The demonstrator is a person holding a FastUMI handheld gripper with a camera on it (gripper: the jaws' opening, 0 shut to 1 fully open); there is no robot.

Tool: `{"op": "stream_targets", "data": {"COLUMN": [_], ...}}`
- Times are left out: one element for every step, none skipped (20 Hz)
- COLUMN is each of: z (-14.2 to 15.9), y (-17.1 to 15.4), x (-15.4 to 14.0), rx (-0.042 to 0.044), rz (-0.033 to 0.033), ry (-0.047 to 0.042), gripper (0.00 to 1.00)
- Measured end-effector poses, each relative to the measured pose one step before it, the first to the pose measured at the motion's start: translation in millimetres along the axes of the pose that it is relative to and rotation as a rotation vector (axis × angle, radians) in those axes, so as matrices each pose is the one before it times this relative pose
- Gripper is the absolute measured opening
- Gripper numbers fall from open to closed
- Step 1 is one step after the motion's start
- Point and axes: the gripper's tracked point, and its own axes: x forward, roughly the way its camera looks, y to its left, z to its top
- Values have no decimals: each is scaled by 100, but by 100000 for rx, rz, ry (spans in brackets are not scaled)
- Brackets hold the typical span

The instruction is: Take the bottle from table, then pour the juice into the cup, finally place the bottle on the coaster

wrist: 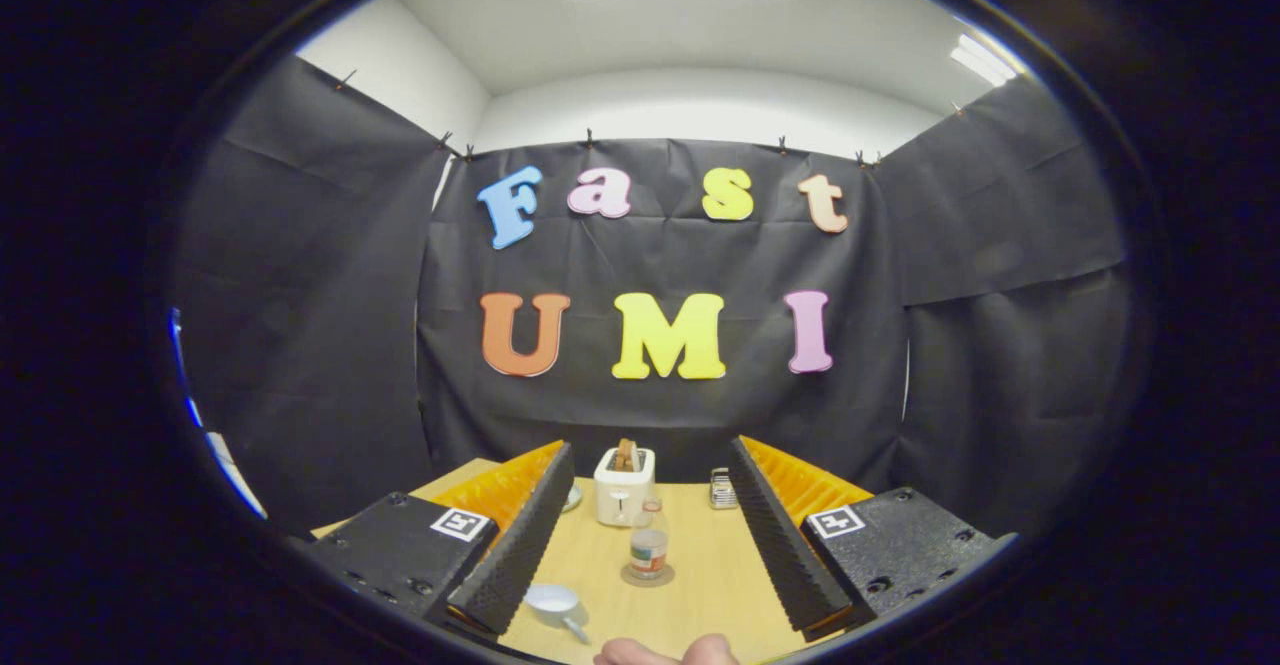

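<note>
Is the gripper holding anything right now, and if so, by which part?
Nothing is held. The gripper is open, its fingers wide apart, with the bottle standing free on the coaster.

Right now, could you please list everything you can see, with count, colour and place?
table: one, light wood, under everything.
toaster: one, white, with brown toast in its slot, far end of the table, beyond the fingers.
bottle: one, clear with a banded label, upright on the coaster, between the fingers.
coaster: one, brownish, round, under the bottle.
cup: one, white, beside the left finger's tip.
rack: one, metallic, right of the toaster; contents unclear.
hand: part of one, at the table's near edge.
gripper: one, fingers wide open, holding nothing.
</note>
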Motion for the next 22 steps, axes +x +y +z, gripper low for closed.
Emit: {"op": "stream_targets", "data": {"z": [54, 114, 408, 256, 220, 20, 115, -93, -305, -458, -423, -144, -110, -90, 183, 97, 191, 108, 171, -11, -74, -323], "y": [-112, -230, -305, -131, 52, -87, -362, -397, -345, -239, -339, -235, -301, -60, -172, -20, -14, 82, 138, 233, 335, 357], "x": [-64, -100, -16, -20, 17, -105, 187, 263, 317, 30, -74, 35, 212, 79, 212, -20, -7, 14, 2, 12, 12, 22], "rx": [96, 403, 413, 488, 1820, 1907, 1157, 627, 566, 793, 563, 87, -165, -26, -139, -131, 148, 154, -188, -388, -373, -369], "rz": [-451, -957, -1096, -482, 248, -84, -777, -1129, -915, -455, -467, -774, -989, -598, -608, -501, -221, -250, -51, 4, 492, 706], "ry": [244, -120, -930, -539, -328, -163, -69, 218, 1087, 1086, 1098, 403, 355, 283, -309, -385, -349, -608, -426, 45, 468, 694], "gripper": [100, 100, 100, 100, 100, 100, 100, 100, 100, 100, 100, 100, 100, 100, 100, 100, 100, 100, 100, 100, 100, 100]}}
